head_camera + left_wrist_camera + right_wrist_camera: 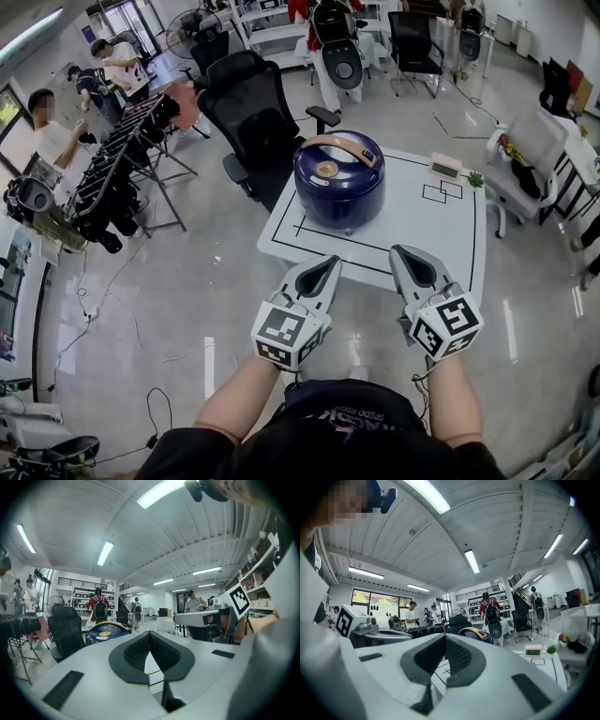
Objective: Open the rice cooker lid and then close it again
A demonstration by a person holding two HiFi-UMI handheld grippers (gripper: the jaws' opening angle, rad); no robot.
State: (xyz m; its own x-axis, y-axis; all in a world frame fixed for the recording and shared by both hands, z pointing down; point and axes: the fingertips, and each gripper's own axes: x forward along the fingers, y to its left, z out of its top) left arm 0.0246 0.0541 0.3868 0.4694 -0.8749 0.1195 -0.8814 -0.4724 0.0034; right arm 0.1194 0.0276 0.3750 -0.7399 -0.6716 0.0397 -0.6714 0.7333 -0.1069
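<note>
My left gripper (327, 263) has its jaws pressed together with nothing between them; in its own view the two dark pads meet at a point. My right gripper (402, 251) is the same, jaws together and empty. The two hang side by side, apart from each other, pointing roughly level at the near edge of the white table (412, 230), and I see them touching nothing. Their marker cubes sit at the near ends, by my hands.

Beyond the tips, toward the far left of the table, stands the dark blue rice cooker (339, 192). Its lid (326, 170) is down, and the tan handle (343, 142) lies across the top. The cooker sits inside black lines marked on the tabletop, apart from both grippers.

At the far right corner of the table are a small clock (445, 167) and, just beside it, a little green plant (475, 178). Past the table on the far left is a black office chair (246, 108). Further left stands a dark rack (117, 173) of equipment, with people near it.
</note>
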